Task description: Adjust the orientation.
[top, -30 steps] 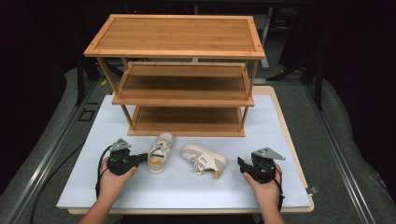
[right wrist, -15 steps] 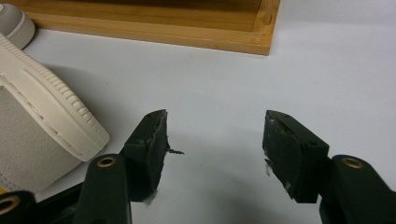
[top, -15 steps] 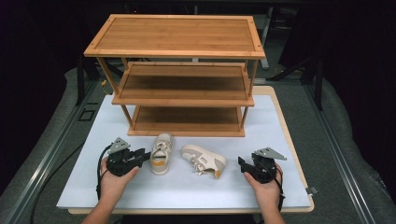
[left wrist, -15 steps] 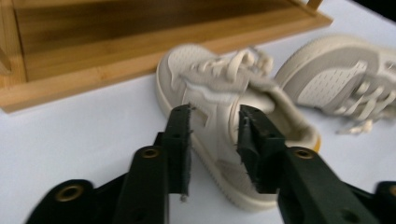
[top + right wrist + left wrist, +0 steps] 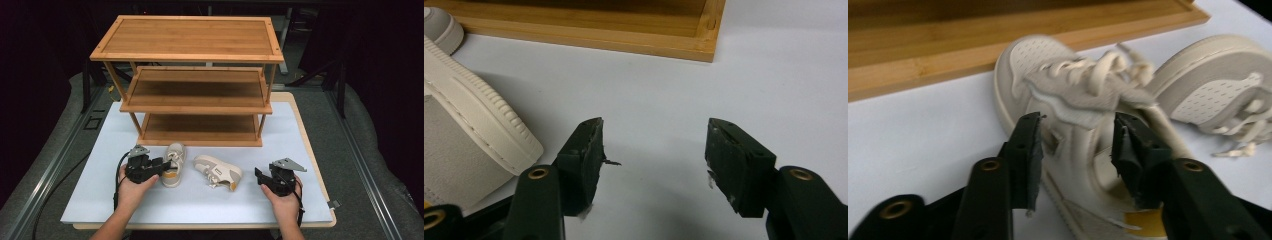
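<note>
On the white mat (image 5: 100,200), just before the wooden rack (image 5: 186,40), the left shoe (image 5: 173,170) stood upright with the left gripper (image 5: 164,165) at its collar. Its jaws had just been opening and straddled the collar without pressing, probably to set up a grasp. The second shoe (image 5: 218,173) lay tipped on its side nearby. The right gripper (image 5: 258,175) waited open over bare mat. Blur obscured the laces.
</note>
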{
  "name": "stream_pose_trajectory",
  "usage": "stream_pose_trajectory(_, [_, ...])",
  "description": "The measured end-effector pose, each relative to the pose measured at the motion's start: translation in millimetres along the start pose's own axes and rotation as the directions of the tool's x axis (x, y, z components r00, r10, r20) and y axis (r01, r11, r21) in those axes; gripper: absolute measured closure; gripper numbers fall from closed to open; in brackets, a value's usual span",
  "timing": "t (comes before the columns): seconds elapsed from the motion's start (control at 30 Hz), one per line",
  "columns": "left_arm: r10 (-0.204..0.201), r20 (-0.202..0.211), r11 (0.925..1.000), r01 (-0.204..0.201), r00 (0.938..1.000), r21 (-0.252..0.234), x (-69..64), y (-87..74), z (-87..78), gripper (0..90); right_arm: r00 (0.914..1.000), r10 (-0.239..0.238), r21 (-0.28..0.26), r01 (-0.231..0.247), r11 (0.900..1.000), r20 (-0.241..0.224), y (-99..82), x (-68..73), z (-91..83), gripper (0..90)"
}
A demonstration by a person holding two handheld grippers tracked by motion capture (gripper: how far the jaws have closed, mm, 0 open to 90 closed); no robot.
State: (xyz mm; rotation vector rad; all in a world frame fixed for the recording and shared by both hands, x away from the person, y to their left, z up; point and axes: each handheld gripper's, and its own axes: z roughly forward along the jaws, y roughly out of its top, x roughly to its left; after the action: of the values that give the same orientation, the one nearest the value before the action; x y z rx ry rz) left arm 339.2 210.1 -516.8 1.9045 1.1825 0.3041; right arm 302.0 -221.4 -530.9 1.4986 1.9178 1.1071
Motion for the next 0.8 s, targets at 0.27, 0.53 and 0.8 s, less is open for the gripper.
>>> stream_pose_trajectory(0.27, [0.054,0.000,0.9984,-0.054,0.9985,0.012,-7.6,-1.4,-11.0,74.5,0.9997,-0.022,-0.013,0.022,0.9997,-0.004,1.1,3.2,-2.3,40.5])
stream_pose_trajectory(0.53, [0.051,-0.011,0.9983,-0.051,0.9986,0.030,-8.5,4.1,-4.8,71.8,0.9995,-0.031,-0.018,0.031,0.9994,-0.010,1.5,6.1,-2.9,41.3])
stream_pose_trajectory(0.8, [0.038,-0.062,0.9990,-0.037,0.9973,0.027,-6.5,1.7,-3.0,74.2,0.9996,-0.026,-0.013,0.026,0.9996,-0.010,1.4,7.5,-1.8,41.3])
